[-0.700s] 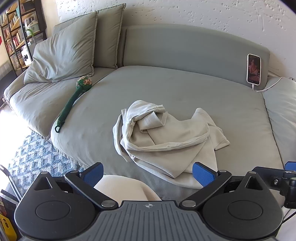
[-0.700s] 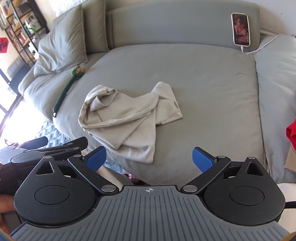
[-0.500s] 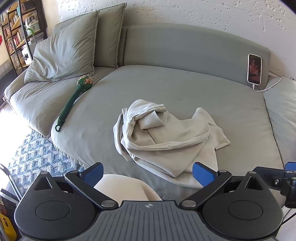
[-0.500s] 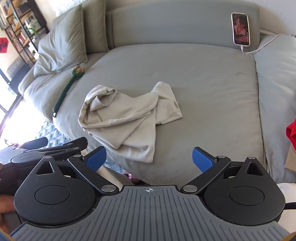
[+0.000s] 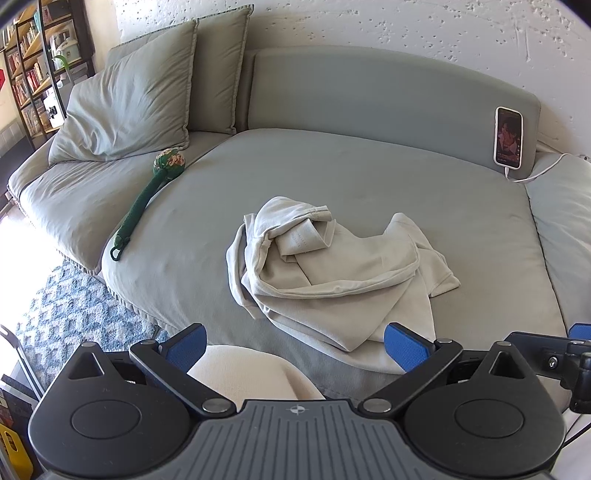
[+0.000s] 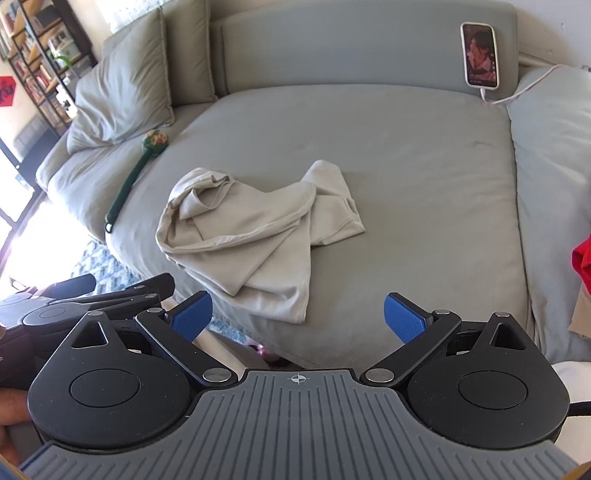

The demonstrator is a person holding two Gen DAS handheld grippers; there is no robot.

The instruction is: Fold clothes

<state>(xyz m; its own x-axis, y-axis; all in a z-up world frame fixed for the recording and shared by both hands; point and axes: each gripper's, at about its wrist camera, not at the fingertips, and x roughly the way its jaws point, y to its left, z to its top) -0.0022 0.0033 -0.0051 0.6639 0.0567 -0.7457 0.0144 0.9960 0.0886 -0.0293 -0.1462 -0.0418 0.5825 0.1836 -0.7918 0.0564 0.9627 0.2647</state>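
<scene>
Grey-green sofa [image 5: 369, 173] against white textured wall [image 5: 406, 33]; two cushions [image 5: 125, 107] at left end; bookshelf [image 5: 29, 66] far left; blue patterned rug [image 5: 66, 314] on sunlit floor

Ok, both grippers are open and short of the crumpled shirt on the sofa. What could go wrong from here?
1. The beige shirt lies bunched in overlapping folds, so the left gripper or right gripper may pinch several layers and drag the heap rather than spread it.
2. Its near hem sits at the sofa cushion's front edge; a pull toward the person could slide it off.
3. Spreading it leftward could sweep it into the green knitted toy.
</scene>
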